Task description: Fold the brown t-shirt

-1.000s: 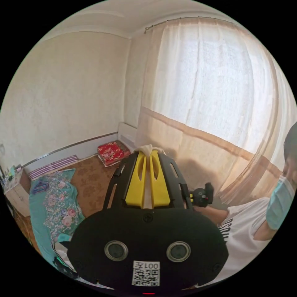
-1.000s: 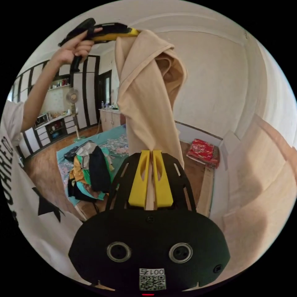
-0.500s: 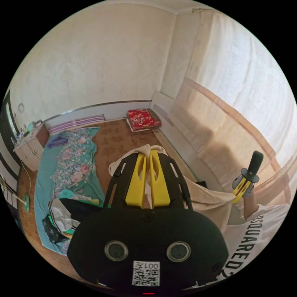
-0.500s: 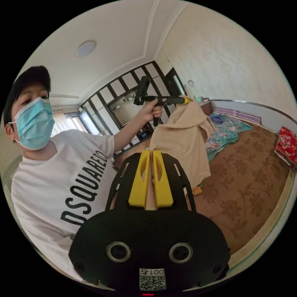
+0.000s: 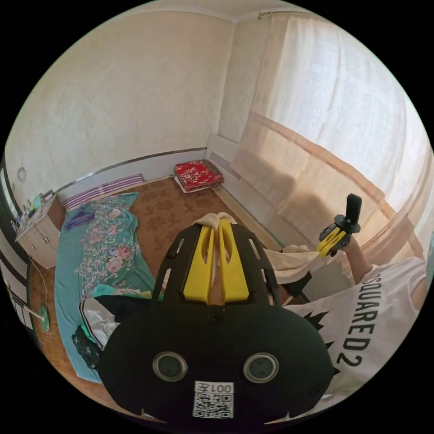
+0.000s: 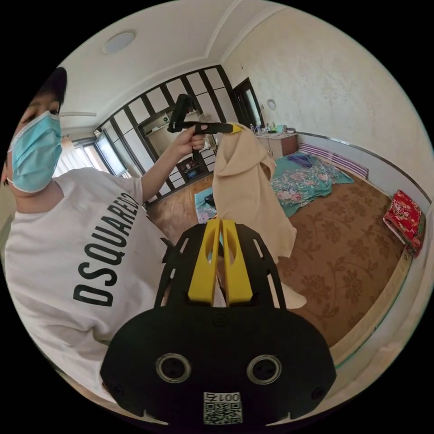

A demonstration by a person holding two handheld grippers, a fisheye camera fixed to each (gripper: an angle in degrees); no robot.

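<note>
Both your left claw (image 5: pixel 216 224) and right claw (image 6: pixel 220 224) pinch the t-shirt (image 6: pixel 246 190) in mid-air; the bunched cloth may slip or fold crooked.

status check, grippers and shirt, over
Left gripper shut on t-shirt, held high. Right gripper shut on its lower edge. Shirt hangs in air, unfolded. Carpet below.

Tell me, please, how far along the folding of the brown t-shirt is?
Done: the brown t-shirt is picked up, clear of the carpet. In hand: the left claw and right claw each pinch it, cloth hanging between them. Left: no fold is visible yet; it needs spreading, then folding.
</note>
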